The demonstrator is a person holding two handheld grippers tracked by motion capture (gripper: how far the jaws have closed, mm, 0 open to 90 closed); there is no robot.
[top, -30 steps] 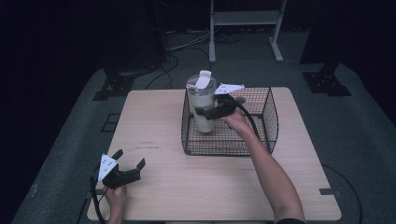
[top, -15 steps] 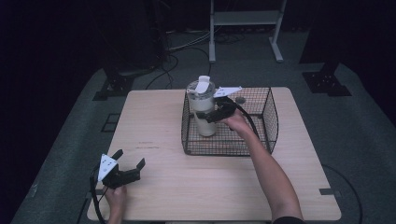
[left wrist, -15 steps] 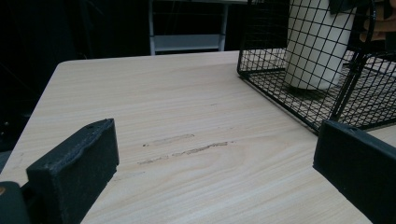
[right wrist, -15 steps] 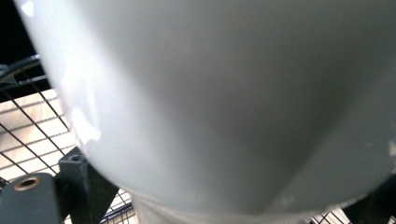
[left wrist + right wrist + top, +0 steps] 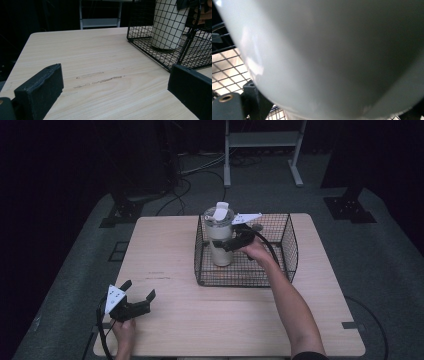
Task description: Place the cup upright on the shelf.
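Observation:
A cream tumbler (image 5: 220, 240) with a flip lid stands upright in the left part of a black wire basket (image 5: 286, 245) at the back middle of the wooden table (image 5: 165, 245). My right gripper (image 5: 231, 242) reaches into the basket from the right and is shut on the tumbler's side. In the right gripper view the tumbler wall (image 5: 337, 50) sits right against the camera, with one finger (image 5: 252, 97) beside it. My left gripper (image 5: 140, 288) rests open at the table's front left, nothing between its fingers (image 5: 40, 92). From there the tumbler (image 5: 167, 25) shows standing on the basket floor (image 5: 160, 53).
Faint scuff marks (image 5: 100, 77) cross the wood ahead of the left gripper. A metal stand (image 5: 262, 140) and loose cables (image 5: 185, 175) lie on the dark floor behind the table. Bare wood lies between the left gripper and the basket.
The right gripper has lowered the tumbler a little, down onto the basket floor. The left gripper has stayed where it was.

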